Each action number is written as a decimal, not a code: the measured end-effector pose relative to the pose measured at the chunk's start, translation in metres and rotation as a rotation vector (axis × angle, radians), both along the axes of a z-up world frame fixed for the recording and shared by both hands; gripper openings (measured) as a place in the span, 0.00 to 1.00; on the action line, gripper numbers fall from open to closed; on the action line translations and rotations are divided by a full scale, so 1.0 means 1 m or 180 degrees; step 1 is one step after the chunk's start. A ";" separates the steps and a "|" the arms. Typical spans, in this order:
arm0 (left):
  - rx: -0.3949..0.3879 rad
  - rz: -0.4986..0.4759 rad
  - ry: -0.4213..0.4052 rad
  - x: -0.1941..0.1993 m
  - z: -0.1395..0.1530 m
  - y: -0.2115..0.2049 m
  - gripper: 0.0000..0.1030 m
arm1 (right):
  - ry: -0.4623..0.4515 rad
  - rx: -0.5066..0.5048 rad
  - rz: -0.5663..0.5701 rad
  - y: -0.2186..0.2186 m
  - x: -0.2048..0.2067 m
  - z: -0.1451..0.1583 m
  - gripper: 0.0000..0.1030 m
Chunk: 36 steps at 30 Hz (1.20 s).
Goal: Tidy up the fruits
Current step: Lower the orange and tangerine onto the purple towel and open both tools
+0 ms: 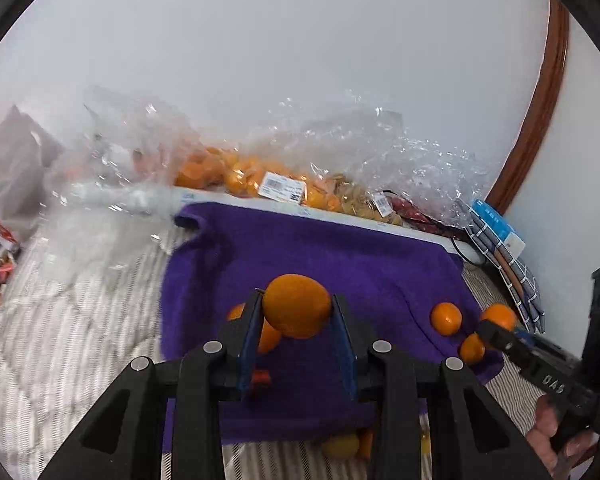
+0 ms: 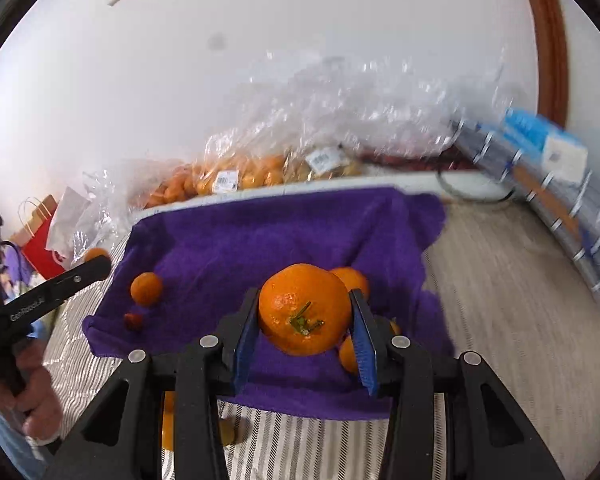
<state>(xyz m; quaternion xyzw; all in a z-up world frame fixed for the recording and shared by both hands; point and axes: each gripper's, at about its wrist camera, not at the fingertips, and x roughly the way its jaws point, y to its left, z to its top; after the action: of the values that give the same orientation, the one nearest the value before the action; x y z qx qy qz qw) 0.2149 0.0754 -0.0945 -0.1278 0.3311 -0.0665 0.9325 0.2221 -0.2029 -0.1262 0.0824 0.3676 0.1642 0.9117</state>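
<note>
We hold a fruit in each gripper. In the left wrist view, a smooth orange (image 1: 297, 306) sits clamped between the blue pads of our left gripper (image 1: 296, 312), raised above the purple towel (image 1: 340, 256). In the right wrist view, a mandarin with a green stem (image 2: 304, 314) is pinched the same way in our right gripper (image 2: 305, 320), stem end facing the camera, also above the towel (image 2: 260, 232).

From the held orange in the left view, loose small oranges lie on the towel: one at about 3 o'clock (image 1: 446, 318), two more near the towel's right edge (image 1: 472, 348), close to the tip of the right gripper coming in from that side. Another orange shows partly behind the left finger at 8 o'clock (image 1: 270, 338). In the right view, a small orange (image 2: 146, 288) lies at 9 o'clock from the mandarin, with a small reddish thing (image 2: 134, 320) just below it that we cannot identify.

At 12 o'clock, beyond the towel, clear plastic bags (image 1: 340, 152) hold many more oranges (image 1: 228, 172) with price labels. The towel lies on a striped bedcover (image 1: 80, 300). A red paper bag (image 2: 40, 248) stands far at 9 o'clock in the right view.
</note>
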 end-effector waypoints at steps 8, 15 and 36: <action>-0.0016 -0.0099 0.0057 0.002 -0.025 -0.001 0.32 | 0.0115 -0.0042 0.0141 0.008 0.008 -0.022 0.41; 0.0208 -0.0243 0.0046 0.001 -0.029 -0.019 0.32 | 0.0147 -0.0038 0.0170 0.011 0.006 -0.030 0.41; 0.0025 -0.0306 0.0232 0.010 -0.040 -0.016 0.32 | 0.0100 -0.0199 0.0340 0.028 -0.003 -0.038 0.44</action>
<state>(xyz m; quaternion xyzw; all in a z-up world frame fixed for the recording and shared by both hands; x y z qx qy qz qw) 0.2249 0.0596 -0.1341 -0.1104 0.3708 -0.1052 0.9161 0.2195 -0.1747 -0.1646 0.0367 0.3907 0.1997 0.8979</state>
